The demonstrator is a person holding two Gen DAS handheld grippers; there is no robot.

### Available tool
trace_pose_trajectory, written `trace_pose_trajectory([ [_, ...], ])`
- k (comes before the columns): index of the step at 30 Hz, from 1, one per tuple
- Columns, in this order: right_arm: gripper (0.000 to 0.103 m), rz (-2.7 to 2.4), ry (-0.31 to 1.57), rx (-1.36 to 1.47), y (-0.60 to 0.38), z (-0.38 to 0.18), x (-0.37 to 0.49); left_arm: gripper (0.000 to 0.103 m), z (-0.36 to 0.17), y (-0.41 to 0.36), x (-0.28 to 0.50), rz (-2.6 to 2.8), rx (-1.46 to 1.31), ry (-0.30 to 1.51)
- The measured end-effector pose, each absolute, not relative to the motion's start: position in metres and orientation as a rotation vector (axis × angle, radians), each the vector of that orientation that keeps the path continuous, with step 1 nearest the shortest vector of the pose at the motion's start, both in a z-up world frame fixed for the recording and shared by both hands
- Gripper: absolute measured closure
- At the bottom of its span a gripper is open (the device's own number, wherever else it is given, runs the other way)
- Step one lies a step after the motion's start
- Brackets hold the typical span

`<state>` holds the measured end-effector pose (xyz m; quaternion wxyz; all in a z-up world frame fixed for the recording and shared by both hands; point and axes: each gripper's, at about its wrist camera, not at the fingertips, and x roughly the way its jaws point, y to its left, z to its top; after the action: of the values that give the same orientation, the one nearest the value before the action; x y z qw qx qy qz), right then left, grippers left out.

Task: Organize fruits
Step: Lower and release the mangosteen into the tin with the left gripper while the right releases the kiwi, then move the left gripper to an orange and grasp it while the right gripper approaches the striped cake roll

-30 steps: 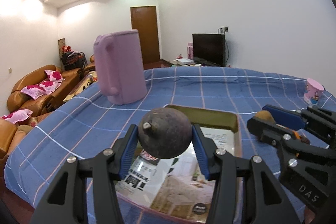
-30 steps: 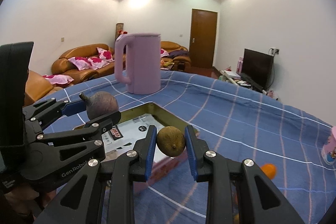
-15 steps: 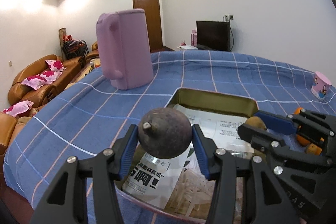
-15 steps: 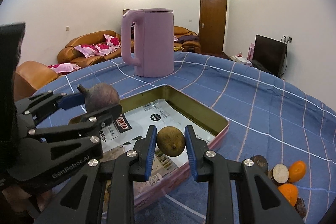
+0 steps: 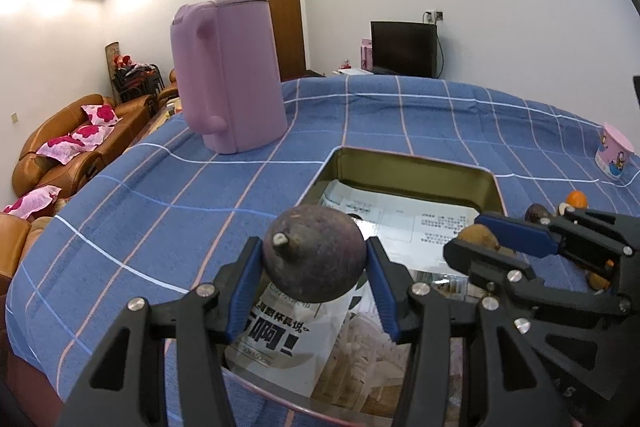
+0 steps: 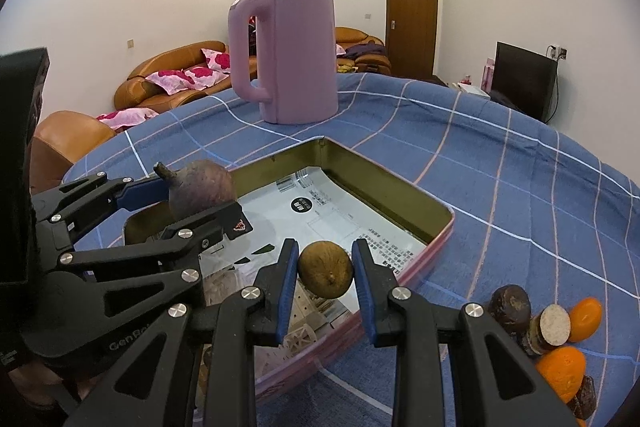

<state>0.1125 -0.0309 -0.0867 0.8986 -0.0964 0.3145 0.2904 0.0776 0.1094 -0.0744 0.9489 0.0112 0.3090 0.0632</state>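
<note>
My left gripper (image 5: 314, 269) is shut on a dark purple round fruit (image 5: 314, 253) with a short stem, held above the near part of a shallow metal tray (image 5: 412, 169). My right gripper (image 6: 325, 277) is shut on a small brown fruit (image 6: 325, 274) and holds it over the tray's (image 6: 384, 183) near right side. In the right wrist view the left gripper (image 6: 188, 201) and its purple fruit (image 6: 200, 190) are at the left. In the left wrist view the right gripper (image 5: 486, 237) and the brown fruit (image 5: 478, 237) are at the right. Printed paper lines the tray.
A tall lilac kettle (image 5: 228, 75) stands on the blue checked tablecloth (image 5: 160, 187) beyond the tray. Several loose fruits, orange and dark ones (image 6: 556, 335), lie right of the tray. A pink cup (image 5: 614, 157) sits at the far right. Sofas stand beyond the table's left edge.
Both grippers have moved forward and lower over the tray, still holding their fruits. The kettle and the tray look nearer and larger.
</note>
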Motion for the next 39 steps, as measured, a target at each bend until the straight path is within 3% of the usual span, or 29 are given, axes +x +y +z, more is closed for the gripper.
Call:
trace_pose_trajectory([
  [7,0.072,0.603,0.662,-0.213,-0.028,-0.088,0.114,0.049,-0.075,0.112,0.075,0.142,0.010,0.624],
  [11,0.063,0.594,0.648,-0.210,-0.030,-0.087,0.112,0.048,-0.074,0.117,0.070,0.132,-0.023,0.619],
  [15,0.051,0.574,0.618,-0.191,-0.039,-0.083,0.106,0.033,-0.064,0.114,0.056,0.156,-0.008,0.564],
  [20,0.050,0.517,0.601,-0.172,-0.062,-0.078,0.092,0.012,-0.046,0.103,0.038,0.113,-0.035,0.500],
  [31,0.050,0.279,0.514,-0.143,-0.160,-0.063,0.028,0.009,-0.043,0.038,0.025,-0.021,0.023,0.487],
  [39,0.050,0.101,0.590,-0.099,-0.220,-0.085,0.014,0.009,-0.055,-0.001,0.022,-0.084,0.060,0.538],
])
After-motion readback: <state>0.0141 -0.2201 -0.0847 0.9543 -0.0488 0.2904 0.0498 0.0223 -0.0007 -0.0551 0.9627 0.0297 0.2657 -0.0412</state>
